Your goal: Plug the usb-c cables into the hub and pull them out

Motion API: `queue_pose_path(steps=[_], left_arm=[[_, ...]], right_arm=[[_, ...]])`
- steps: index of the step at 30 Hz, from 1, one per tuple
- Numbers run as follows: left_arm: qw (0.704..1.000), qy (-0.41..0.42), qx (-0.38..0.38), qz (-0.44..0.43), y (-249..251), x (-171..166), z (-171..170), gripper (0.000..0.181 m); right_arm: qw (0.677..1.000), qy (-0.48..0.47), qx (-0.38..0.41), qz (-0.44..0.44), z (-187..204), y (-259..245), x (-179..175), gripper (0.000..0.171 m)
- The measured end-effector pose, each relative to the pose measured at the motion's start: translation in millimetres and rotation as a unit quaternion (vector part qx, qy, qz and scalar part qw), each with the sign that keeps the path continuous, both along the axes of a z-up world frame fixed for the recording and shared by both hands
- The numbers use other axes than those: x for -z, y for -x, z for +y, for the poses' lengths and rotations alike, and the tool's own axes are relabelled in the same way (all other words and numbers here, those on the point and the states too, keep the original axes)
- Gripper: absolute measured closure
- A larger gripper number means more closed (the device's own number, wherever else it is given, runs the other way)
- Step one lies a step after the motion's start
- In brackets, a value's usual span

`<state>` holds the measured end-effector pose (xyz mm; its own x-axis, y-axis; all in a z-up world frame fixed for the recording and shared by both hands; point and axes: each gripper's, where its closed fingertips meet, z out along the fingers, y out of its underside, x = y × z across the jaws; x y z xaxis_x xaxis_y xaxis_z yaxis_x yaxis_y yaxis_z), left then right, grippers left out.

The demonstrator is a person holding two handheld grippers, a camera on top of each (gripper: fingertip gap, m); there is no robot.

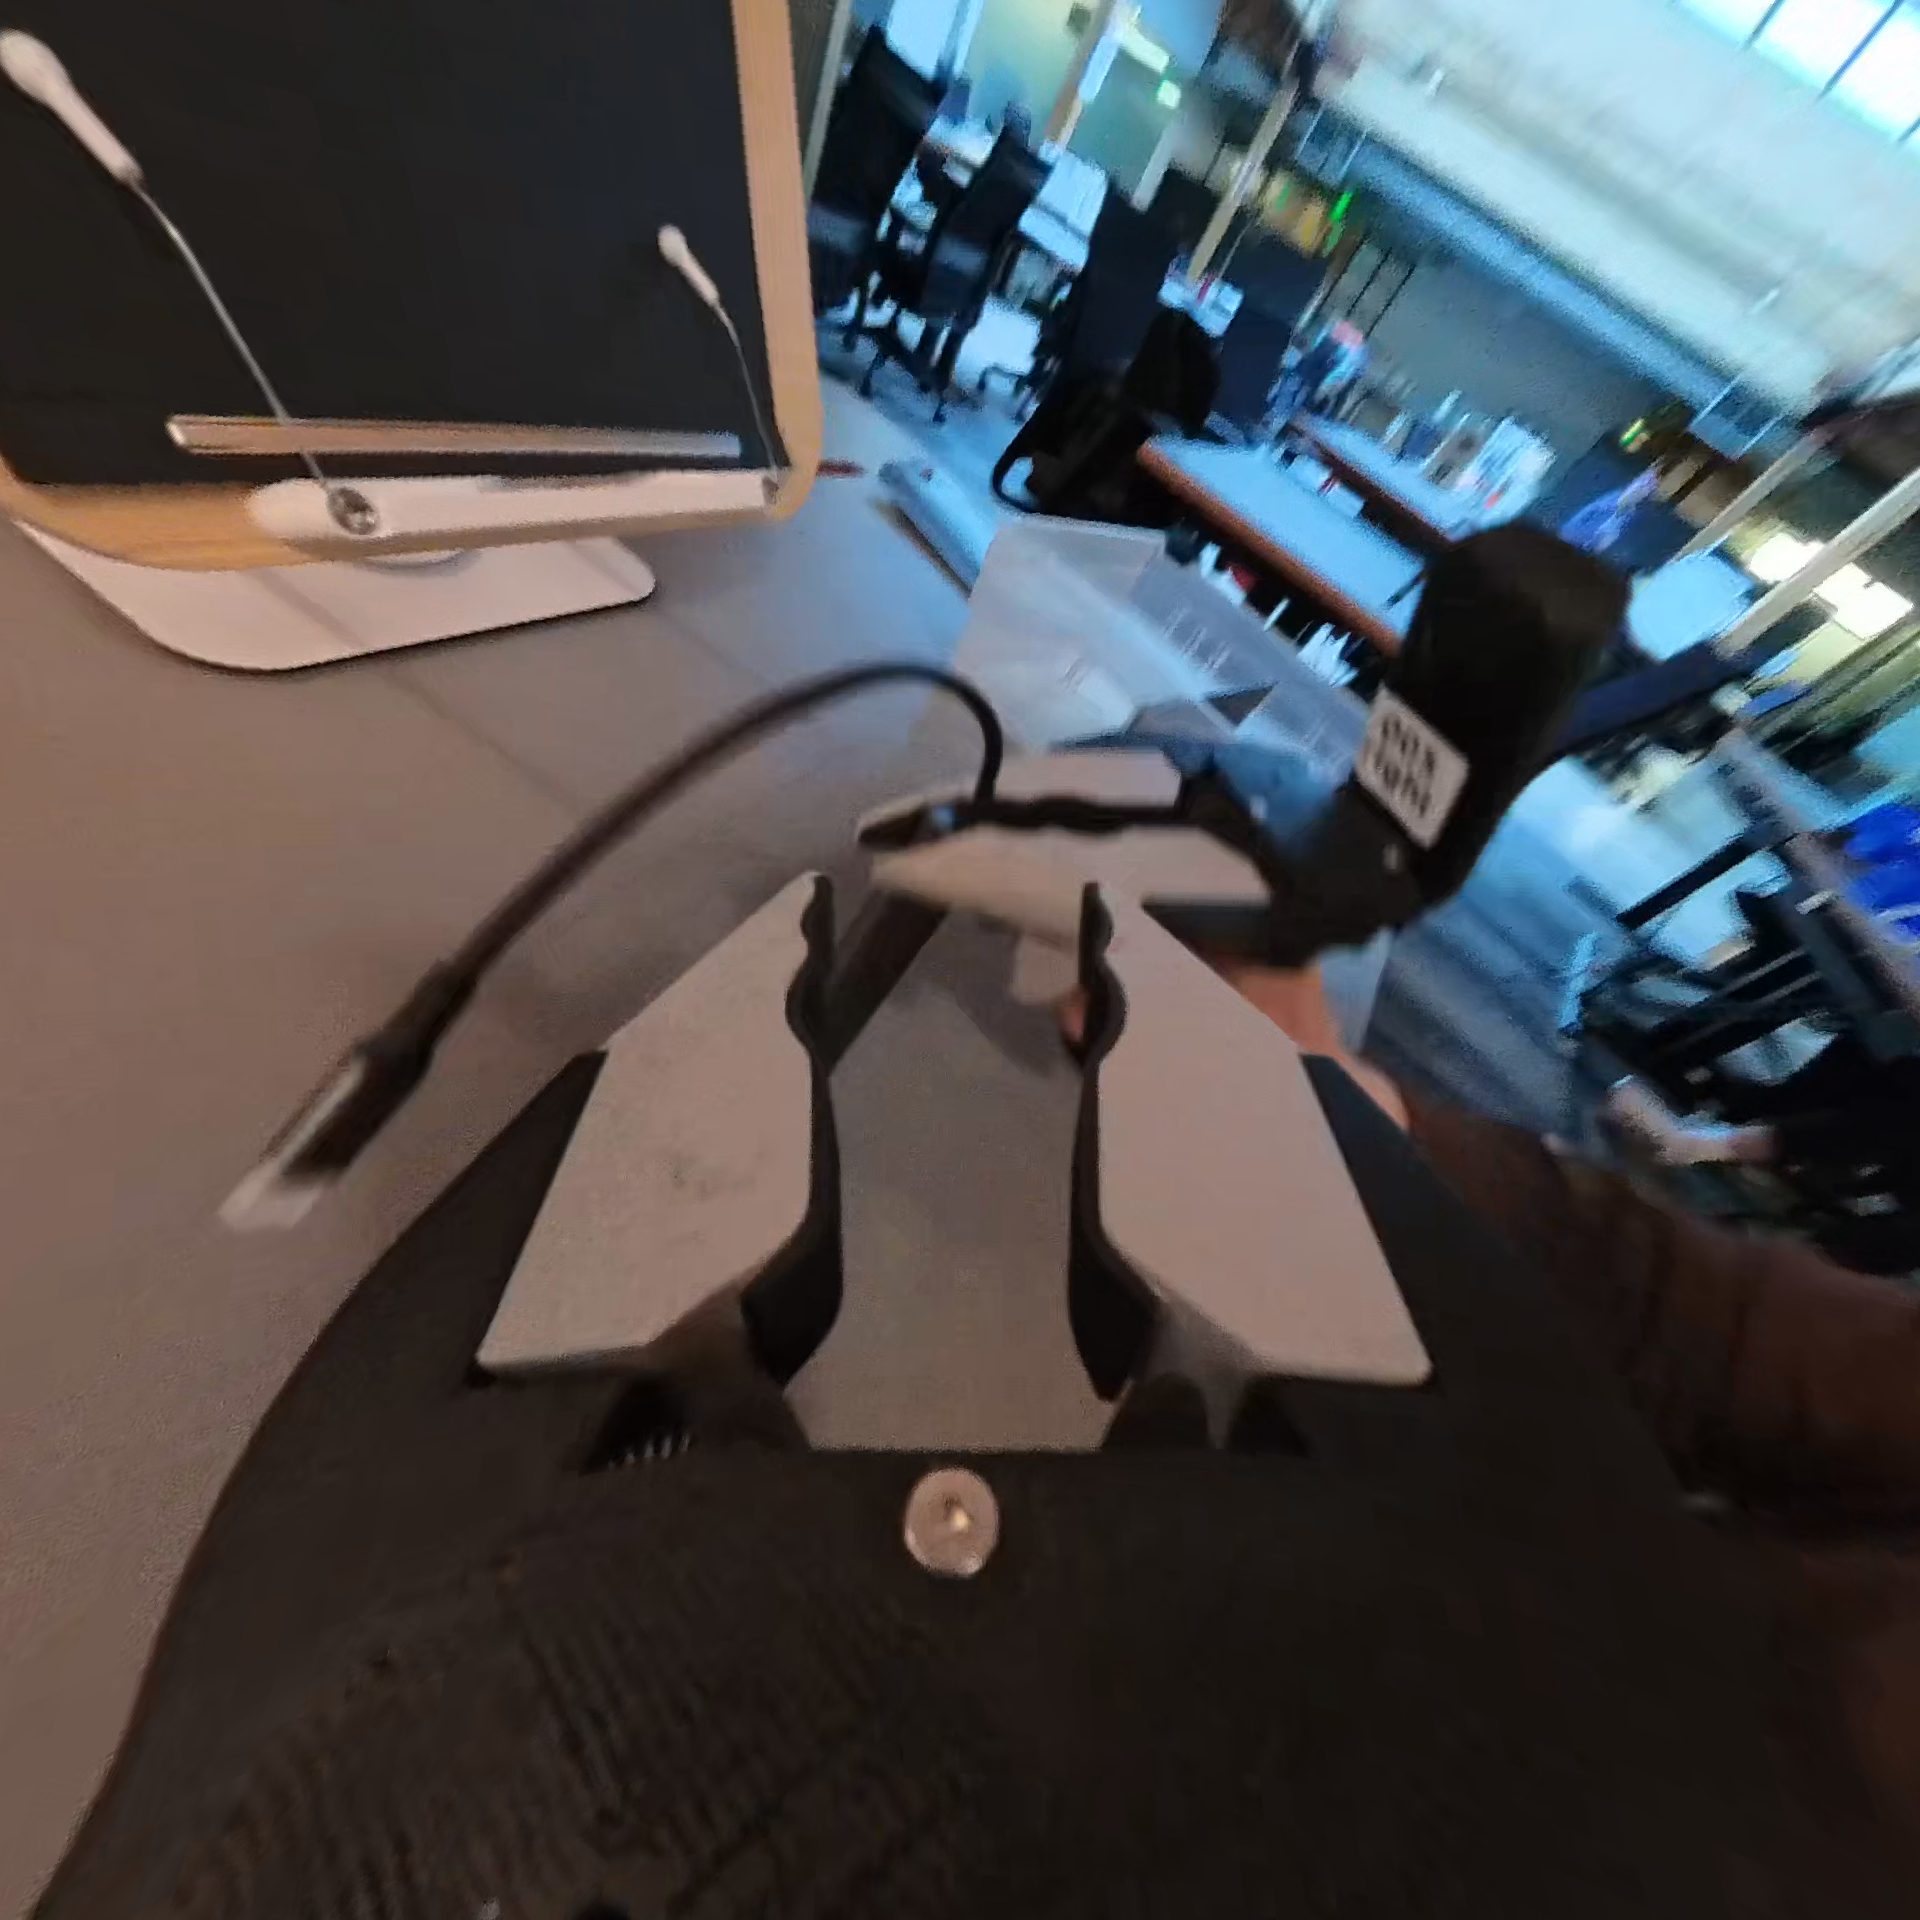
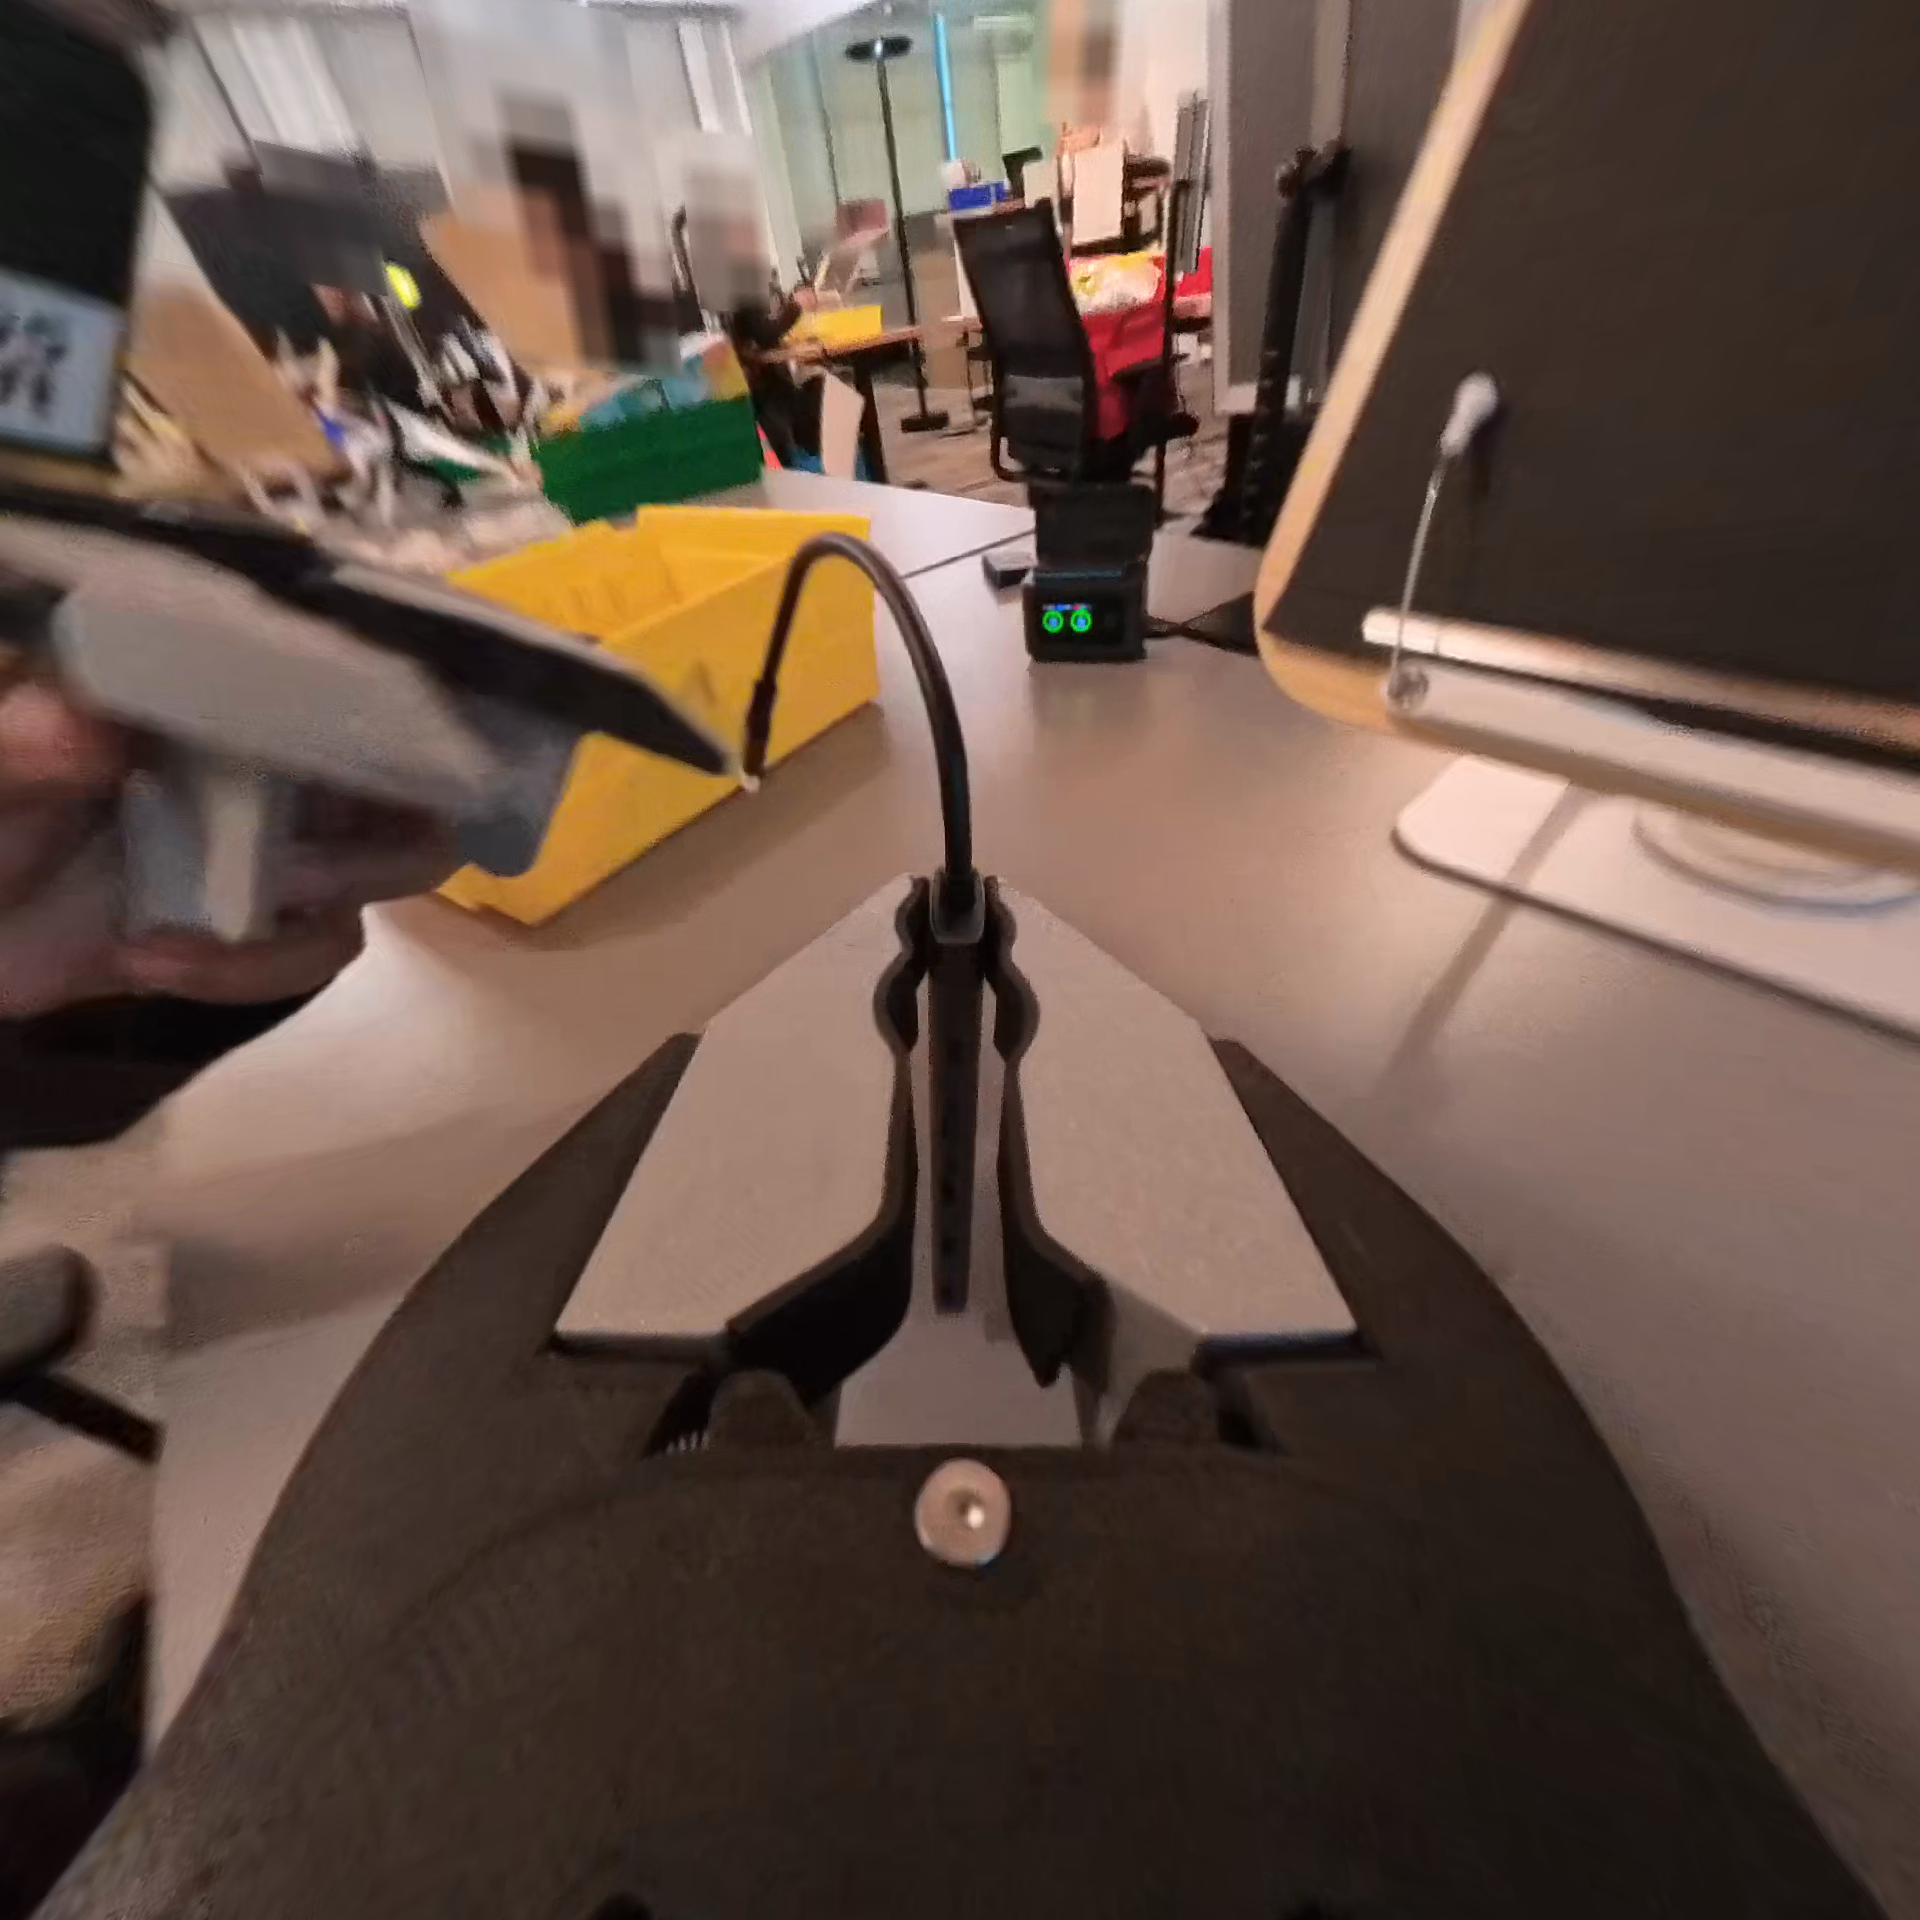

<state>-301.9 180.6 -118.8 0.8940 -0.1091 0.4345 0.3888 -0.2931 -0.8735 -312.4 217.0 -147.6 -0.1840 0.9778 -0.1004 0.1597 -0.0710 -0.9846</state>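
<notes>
Right gripper (image 2: 954,914) pinching hub (image 2: 951,1122) between its jaws – cable (image 2: 914,644) arching ahead, left gripper (image 1: 951,925) jaws spread.

Bright indoor light, heavy motion blur, wide-angle edge distortion.

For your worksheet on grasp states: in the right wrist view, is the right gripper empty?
No: the right gripper is shut on the black cable, which arcs up from between its fingertips.
</notes>
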Motion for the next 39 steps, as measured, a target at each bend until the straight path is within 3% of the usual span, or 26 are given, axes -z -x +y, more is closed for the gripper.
queue_pose_path(steps=[3,6,8,10,12,15,24,29,33,39], left_arm=[[0.995,0.046,-0.017,0.084,2.1,4.2,-35.0,0.122],[0.968,0.095,-0.111,0.205,47.9,-6.2,-85.8,0.123],[0.932,0.143,-0.176,0.284,92.7,-15.4,-130.4,0.127],[0.865,0.24,-0.248,0.365,154.1,-16.2,-186.2,0.131],[0.807,0.327,-0.313,0.379,211.6,-14.7,-239.0,0.132],[0.808,0.381,-0.328,0.308,251.3,5.8,-273.7,0.13],[0.784,0.46,-0.31,0.278,285.3,69.6,-275.4,0.138],[0.735,0.5,-0.321,0.327,304.2,92.5,-283.4,0.17],[0.718,0.481,-0.325,0.383,298.0,64.1,-281.4,0.178],[0.725,0.403,-0.363,0.425,278.6,-34.7,-275.6,0.179]], right_arm=[[0.989,0.122,-0.018,-0.078,18.4,-2.0,26.1,0.163],[0.969,0.168,0.001,-0.179,40.8,-6.3,65.4,0.161],[0.968,0.108,0.043,-0.221,61.3,-11.5,85.9,0.159],[0.962,0.02,0.085,-0.258,79.9,-18.5,102.9,0.156],[0.955,-0.026,0.099,-0.277,85.3,-21.9,111.4,0.15],[0.958,-0.026,0.098,-0.269,82.6,-18.9,108.4,0.142],[0.971,0.001,0.096,-0.219,82.6,-17.2,88.0,0.141],[0.975,-0.005,0.095,-0.199,81.0,-17.7,78.2,0.142],[0.977,-0.003,0.088,-0.196,77.9,-18.0,75.8,0.143],[0.977,-0.016,0.089,-0.192,75.7,-16.8,74.0,0.142]])
